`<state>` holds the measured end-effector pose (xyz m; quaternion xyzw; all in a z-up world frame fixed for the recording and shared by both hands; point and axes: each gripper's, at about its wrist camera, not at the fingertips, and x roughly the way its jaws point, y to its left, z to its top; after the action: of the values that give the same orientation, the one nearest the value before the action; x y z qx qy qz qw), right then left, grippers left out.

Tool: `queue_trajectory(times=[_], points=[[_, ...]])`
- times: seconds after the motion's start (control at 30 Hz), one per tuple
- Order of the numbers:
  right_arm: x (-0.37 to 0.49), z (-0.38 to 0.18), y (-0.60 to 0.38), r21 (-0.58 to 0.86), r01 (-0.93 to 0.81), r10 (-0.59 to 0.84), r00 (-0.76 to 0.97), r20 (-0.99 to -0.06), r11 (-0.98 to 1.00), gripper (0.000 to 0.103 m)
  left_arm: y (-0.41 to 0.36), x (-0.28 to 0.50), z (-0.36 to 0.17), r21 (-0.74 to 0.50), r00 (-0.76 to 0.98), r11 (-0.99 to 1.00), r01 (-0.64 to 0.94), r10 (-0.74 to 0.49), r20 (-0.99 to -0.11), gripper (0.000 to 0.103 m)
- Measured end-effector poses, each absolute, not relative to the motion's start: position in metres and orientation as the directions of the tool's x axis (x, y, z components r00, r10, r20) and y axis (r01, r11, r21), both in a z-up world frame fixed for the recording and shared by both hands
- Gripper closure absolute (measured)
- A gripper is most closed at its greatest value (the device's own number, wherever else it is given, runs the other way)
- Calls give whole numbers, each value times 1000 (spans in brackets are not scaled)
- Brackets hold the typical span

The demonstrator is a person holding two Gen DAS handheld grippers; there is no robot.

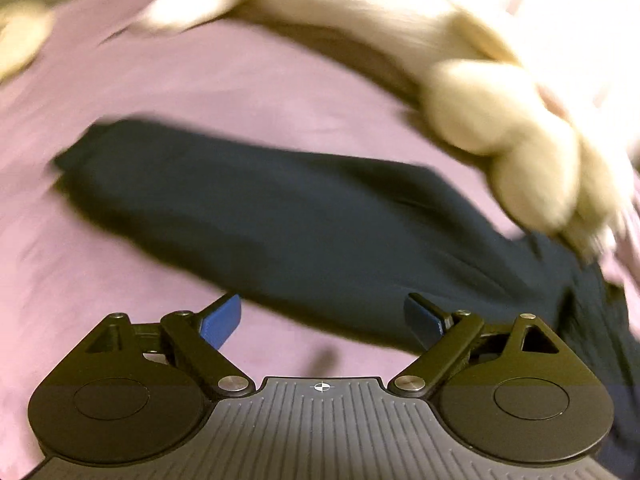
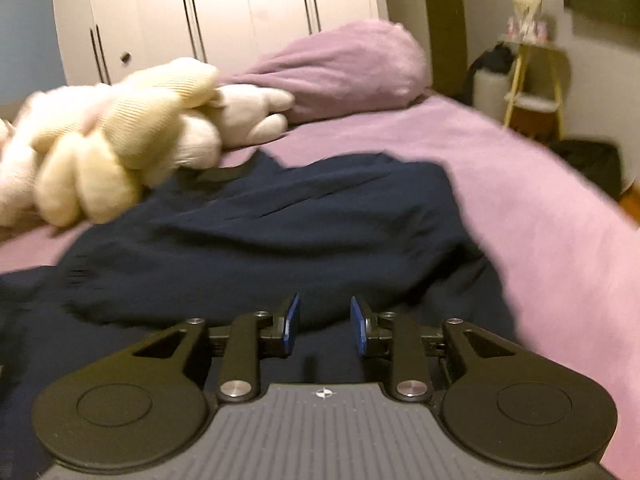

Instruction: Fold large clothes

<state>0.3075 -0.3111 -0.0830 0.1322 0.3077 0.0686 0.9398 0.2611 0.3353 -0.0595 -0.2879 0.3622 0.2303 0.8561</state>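
A bed covered in a pink-purple sheet fills both views, with white wardrobe doors across the top of the right wrist view and a purple pillow at upper centre. A dark navy garment lies rumpled on the sheet. In the right wrist view it spreads through the middle of the frame, straight ahead of and beneath the right gripper, whose blue pads stand partly apart with nothing between them. In the left wrist view a long navy part of the garment runs from left of centre to the lower right; the left gripper is spread wide and empty, its right-hand pad over the cloth's edge. A cream plush toy lies blurred at the upper right, touching the garment.
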Motion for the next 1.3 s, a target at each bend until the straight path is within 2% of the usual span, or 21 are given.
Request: queue_trajectory(times=[0.17, 0.27, 0.37, 0.43, 0.5, 0.6, 0.7, 0.9, 1.13, 1.23, 1.3], points=[[287, -91, -292, 340, -58, 262, 761, -593, 939, 76, 392, 242, -83, -413, 616, 580, -702, 204, -761, 16], [283, -92, -286, 357, -56, 276, 747, -605, 933, 76, 413, 239, -93, -472, 638, 519, -713, 201, -743, 25], [280, -90, -282, 337, -55, 262, 749, -608, 940, 76, 423, 240, -100, -506, 650, 473, -721, 210, -730, 40], [278, -89, -277, 326, -59, 258, 748, -611, 944, 76, 426, 240, -101, -513, 650, 456, -727, 217, -729, 63], [277, -90, -275, 316, -56, 250, 745, -618, 947, 76, 431, 241, -104, -525, 651, 442, -727, 200, -732, 80], [276, -91, -276, 322, -50, 252, 739, -625, 946, 76, 434, 238, -105, -555, 668, 424, -716, 184, -721, 91], [275, -92, -276, 309, -46, 241, 738, -631, 950, 76, 426, 240, -98, -543, 681, 466, -699, 201, -704, 94], [274, -91, -284, 305, -42, 233, 747, -622, 951, 76, 374, 261, -40, -394, 741, 732, -555, 221, -634, 94], [268, -86, -293, 328, -38, 239, 765, -598, 944, 76, 215, 311, 18, -273, 848, 956, -104, -58, -526, 95], [263, -82, -295, 341, -44, 248, 773, -584, 939, 76, 137, 329, 8, -198, 828, 978, 60, -160, -538, 94], [261, -80, -298, 347, -47, 253, 778, -576, 937, 76, 93, 339, -14, -162, 796, 981, 103, -179, -578, 91]])
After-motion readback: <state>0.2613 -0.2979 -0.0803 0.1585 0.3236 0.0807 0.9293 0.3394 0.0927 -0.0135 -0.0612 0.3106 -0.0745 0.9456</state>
